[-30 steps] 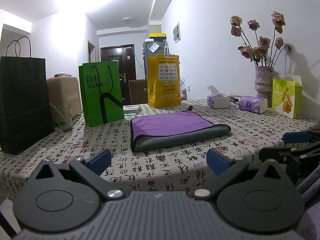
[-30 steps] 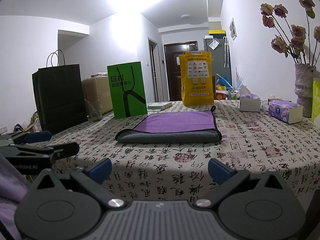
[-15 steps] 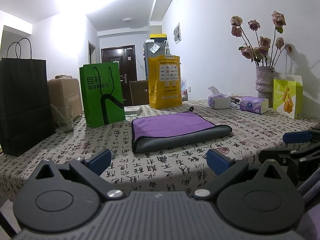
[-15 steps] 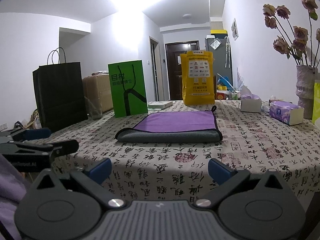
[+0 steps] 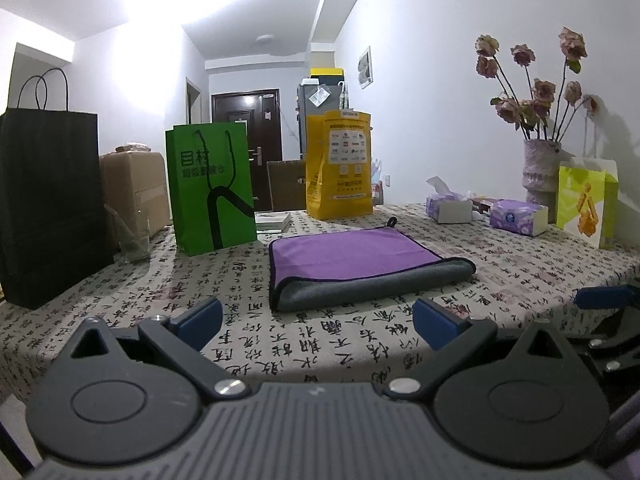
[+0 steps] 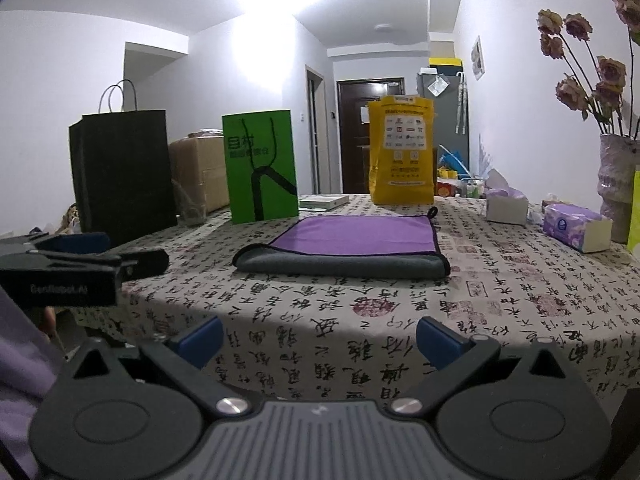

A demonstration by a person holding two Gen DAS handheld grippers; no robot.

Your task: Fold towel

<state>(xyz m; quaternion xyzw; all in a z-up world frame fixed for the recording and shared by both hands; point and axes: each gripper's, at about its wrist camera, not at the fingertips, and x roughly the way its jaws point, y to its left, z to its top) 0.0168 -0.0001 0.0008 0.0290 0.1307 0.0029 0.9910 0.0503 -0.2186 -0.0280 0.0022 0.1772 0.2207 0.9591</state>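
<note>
A purple towel with a grey underside (image 5: 360, 264) lies folded flat on the patterned tablecloth (image 5: 320, 344); it also shows in the right wrist view (image 6: 348, 246). My left gripper (image 5: 318, 320) is open and empty, held back at the table's near edge, well short of the towel. My right gripper (image 6: 320, 338) is open and empty, also at the near edge. The right gripper shows at the right rim of the left wrist view (image 5: 608, 304). The left gripper shows at the left of the right wrist view (image 6: 80, 268).
Behind the towel stand a black bag (image 5: 48, 208), a green bag (image 5: 212, 188) and a yellow bag (image 5: 338, 168). A glass (image 5: 134, 236) sits at the left. Tissue boxes (image 5: 516, 216), a vase of flowers (image 5: 540, 172) and a small green-white bag (image 5: 586, 200) line the right side.
Both grippers have risen slightly and drawn back a little; the table and towel sit lower in both views. The towel has not moved.
</note>
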